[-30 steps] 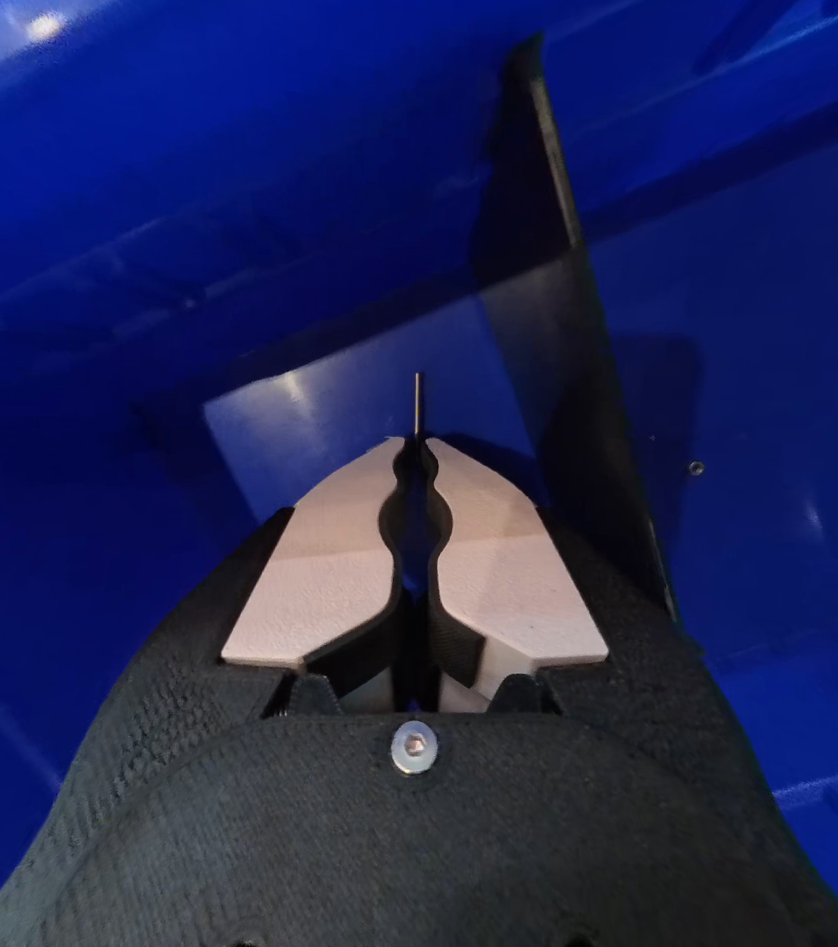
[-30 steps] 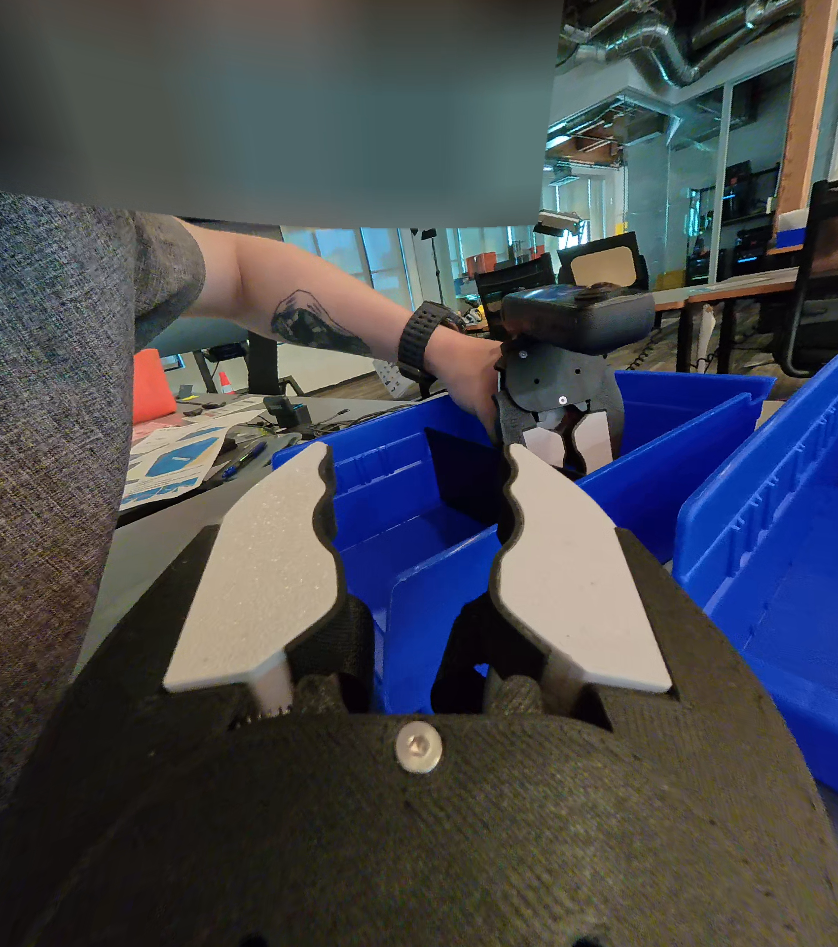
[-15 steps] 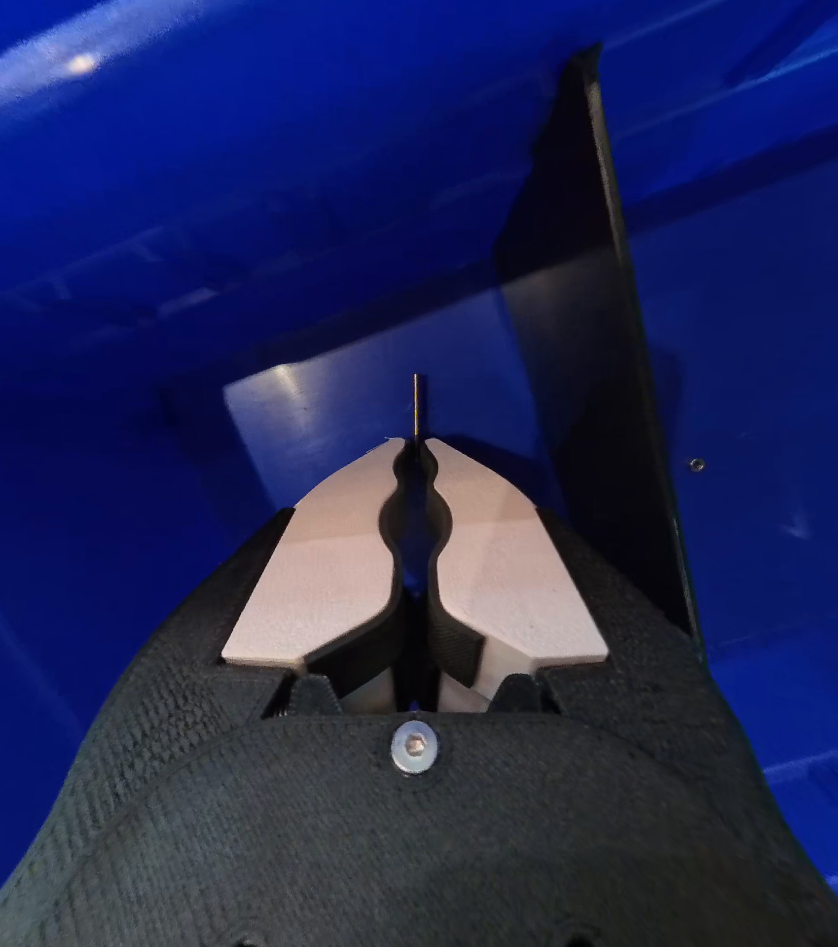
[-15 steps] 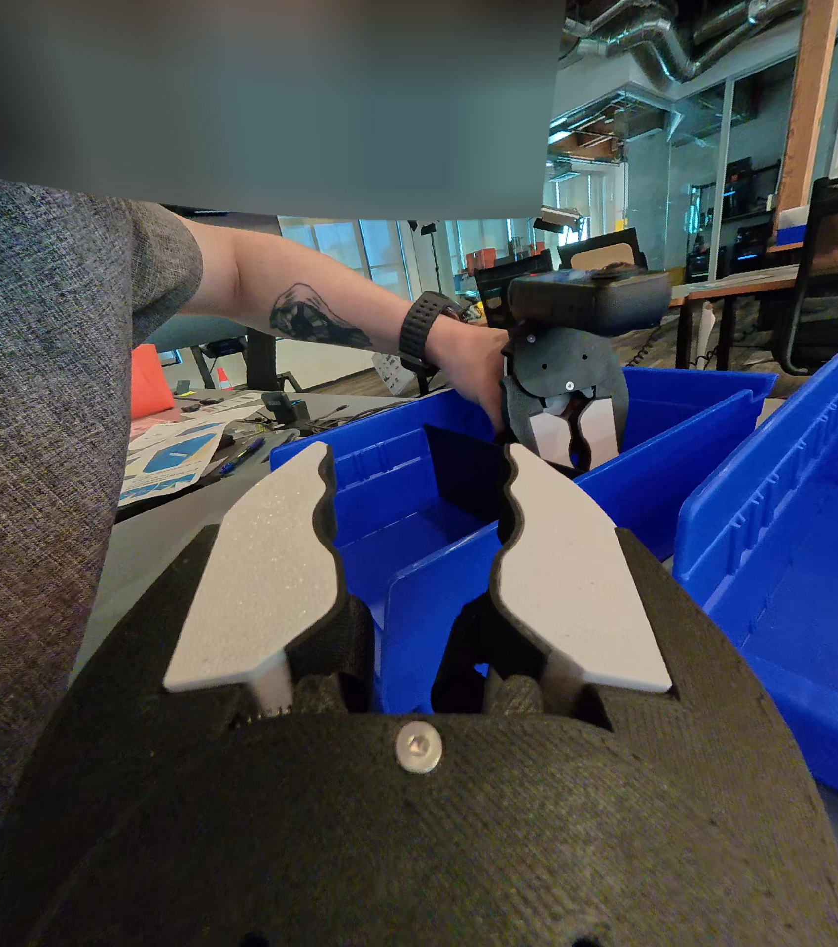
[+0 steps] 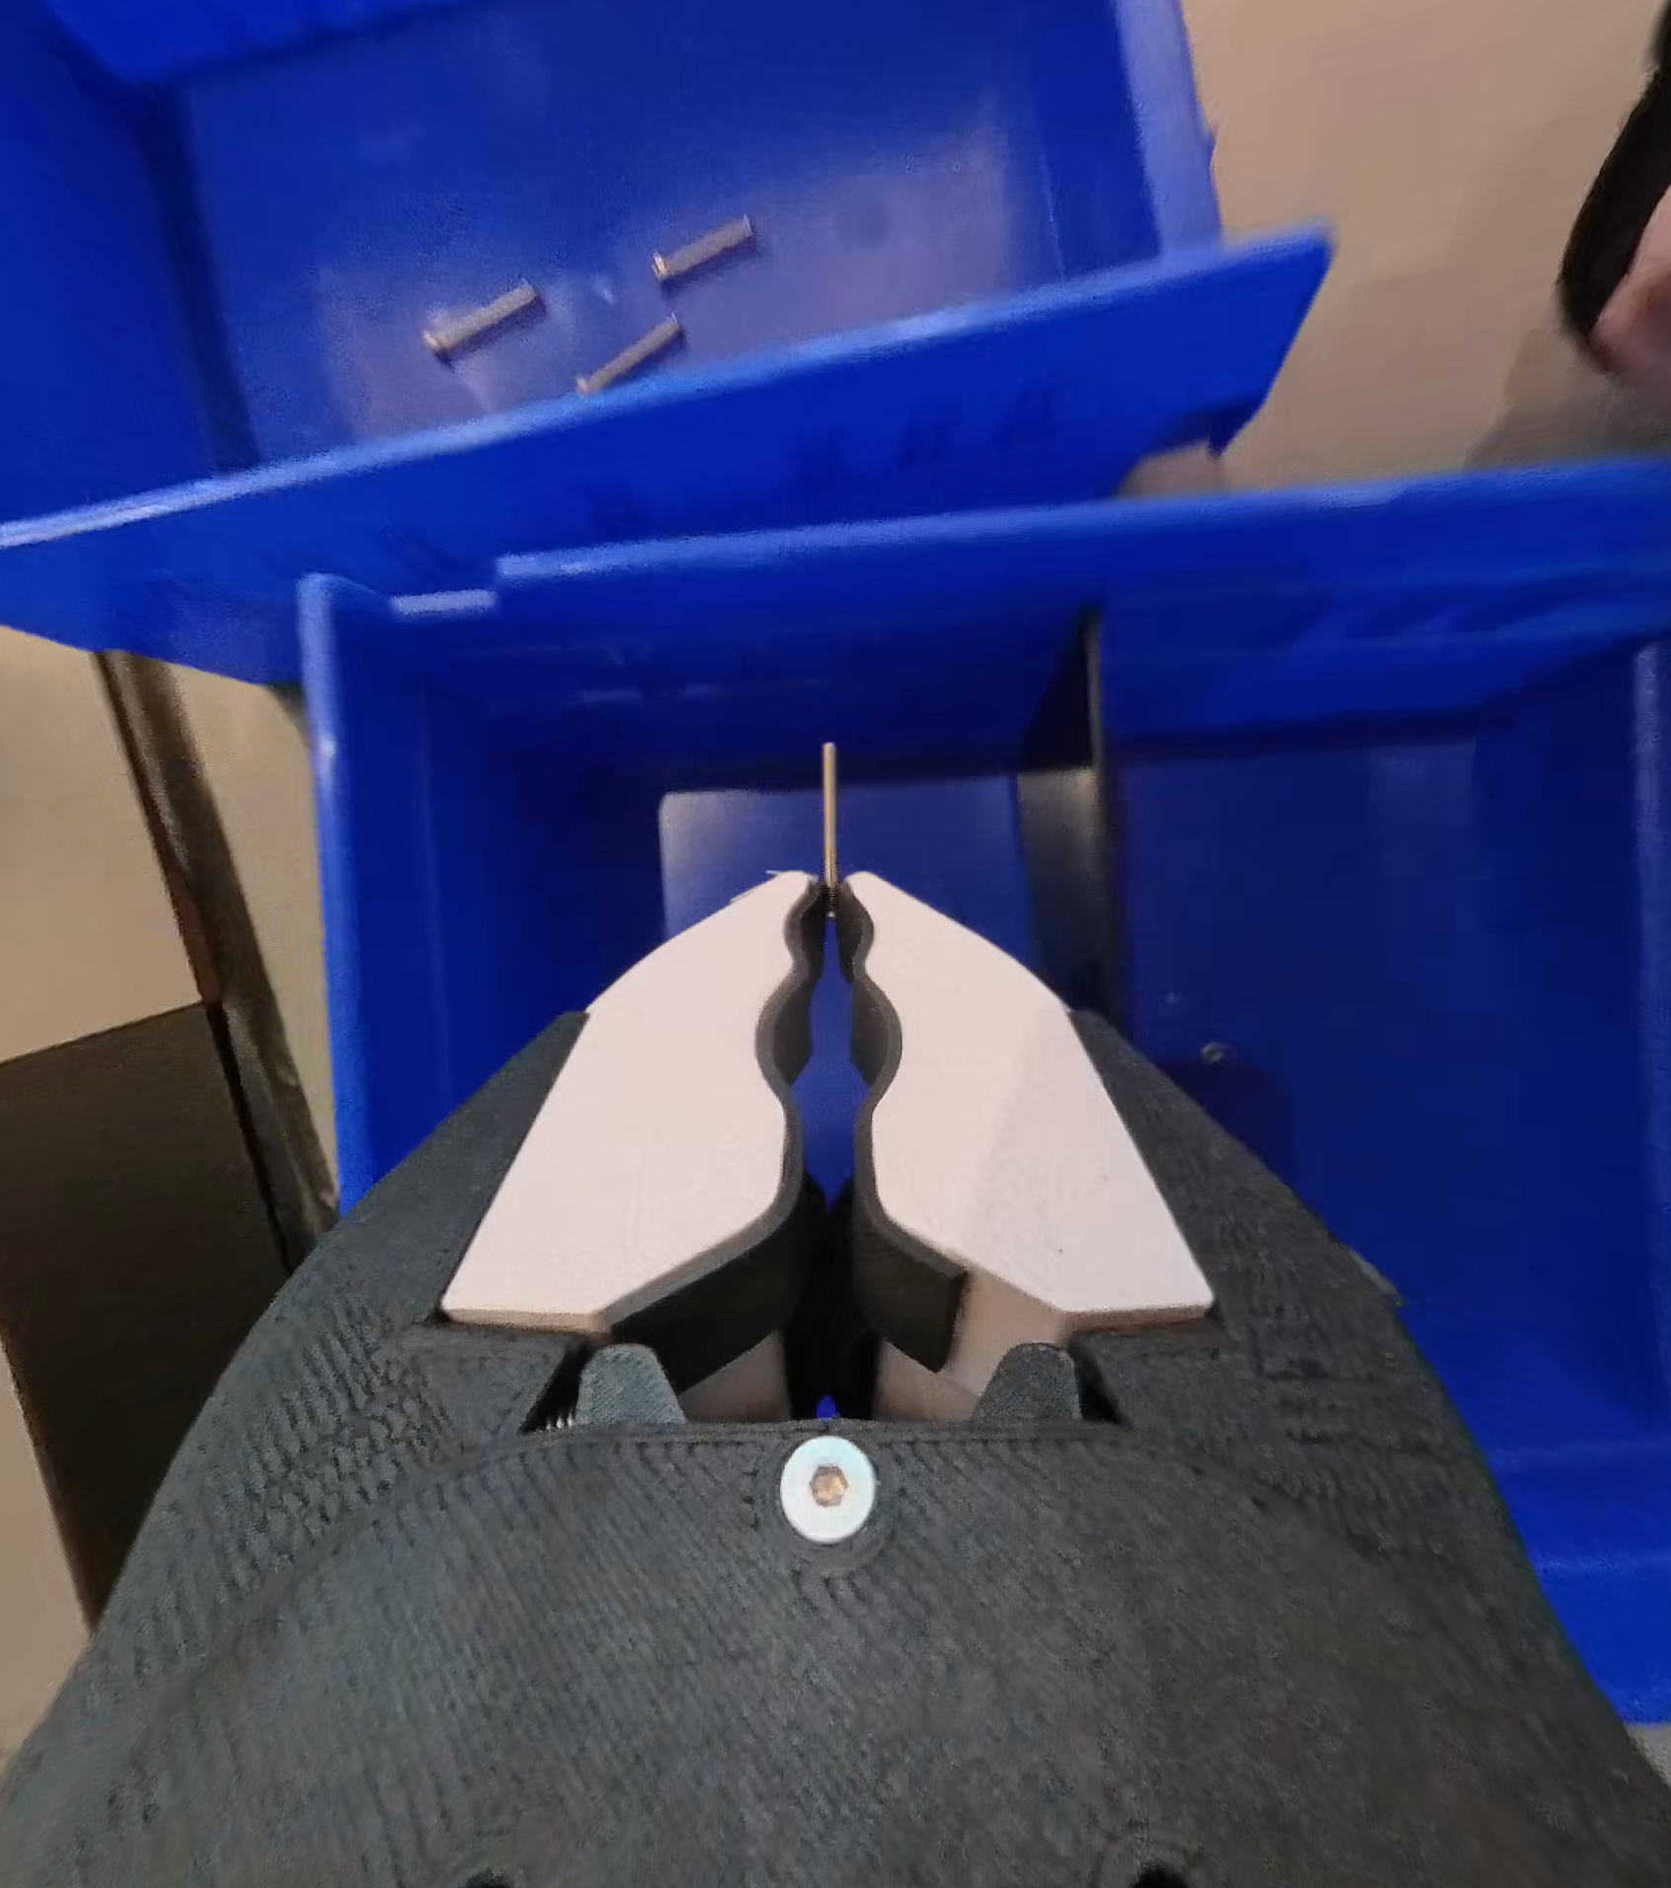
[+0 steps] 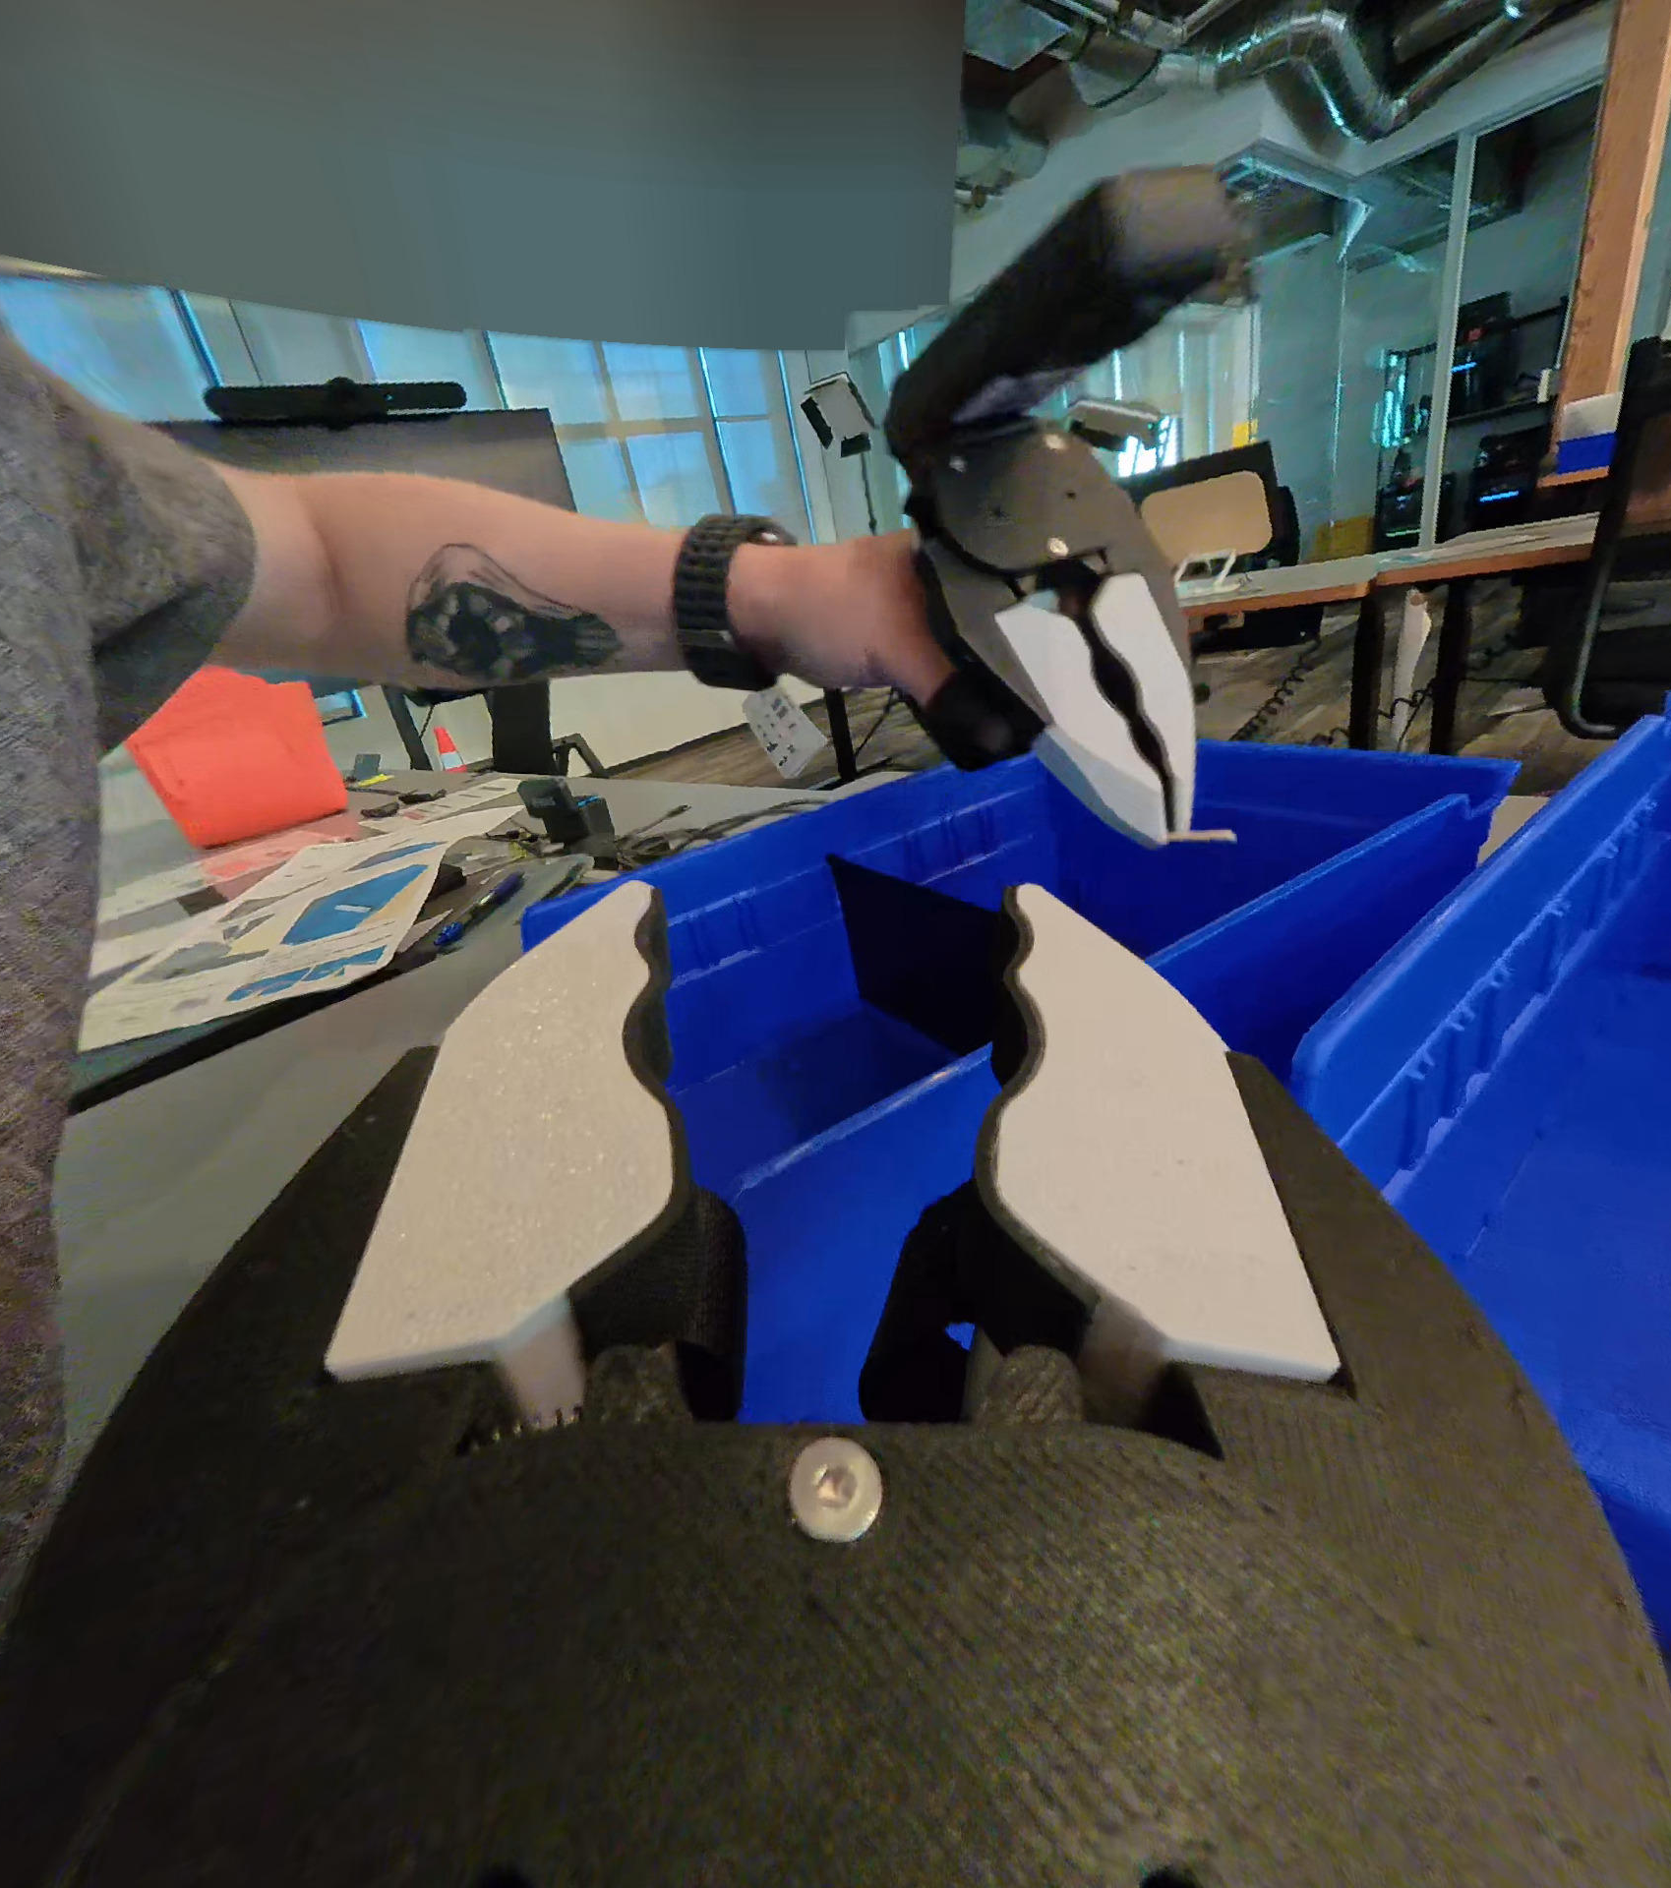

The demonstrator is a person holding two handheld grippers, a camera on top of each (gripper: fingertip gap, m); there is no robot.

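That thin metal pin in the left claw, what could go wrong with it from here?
1. The thin metal pin is pinched only at the very tips of the left claw, most of it sticking out, so it could slip or pivot loose.
2. It hangs over the divided blue plastic bin, so a drop may land in the wrong compartment, apart from the three similar pins in the farther blue bin.

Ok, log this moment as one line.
left gripper: shut on thin metal pin | above divided blue plastic bin | right gripper: open, empty | three similar pins in neighbouring bin
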